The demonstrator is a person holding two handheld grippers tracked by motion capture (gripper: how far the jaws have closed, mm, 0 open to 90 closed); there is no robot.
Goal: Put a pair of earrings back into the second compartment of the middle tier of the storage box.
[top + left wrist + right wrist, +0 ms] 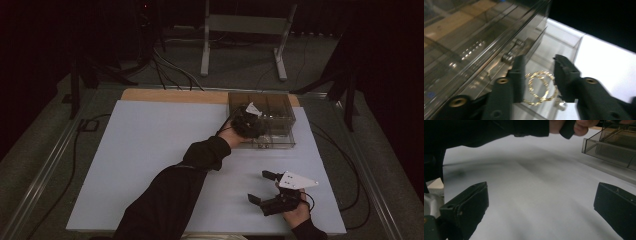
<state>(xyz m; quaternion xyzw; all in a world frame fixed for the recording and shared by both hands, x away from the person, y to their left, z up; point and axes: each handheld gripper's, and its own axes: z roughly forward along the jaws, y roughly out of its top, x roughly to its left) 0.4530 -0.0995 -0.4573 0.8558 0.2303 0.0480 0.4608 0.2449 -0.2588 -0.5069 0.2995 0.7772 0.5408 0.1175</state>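
- My left jaws stand parted over the pulled-out drawer of the clear organizer box; the pads press on nothing.
- The gold chain lies coiled on the drawer floor, directly between my left jaws and apart from both pads. I judge it released, not held.
- My right jaws stand wide open and empty, low over the white counter, well apart from the box on its near side.
- In the high view the left gripper sits at the front left of the box, and the right gripper rests in front of the box toward the counter edge.
- Risk: a link of the chain may catch on a left pad. Cause: lifting away before the chain is fully free. Result: the chain is dragged out over the drawer wall.
- Risk: the drawer may be pushed or skewed. Cause: the left jaws sit close to the box face and the drawer sides; a sideways withdrawal could strike them.
- Risk: the chain may be pinched when the drawer shuts. Cause: a loop lying up against the rear wall or the rim.
- Risk: the box may slide on the counter. Cause: nothing braces it while the right jaws stay away.
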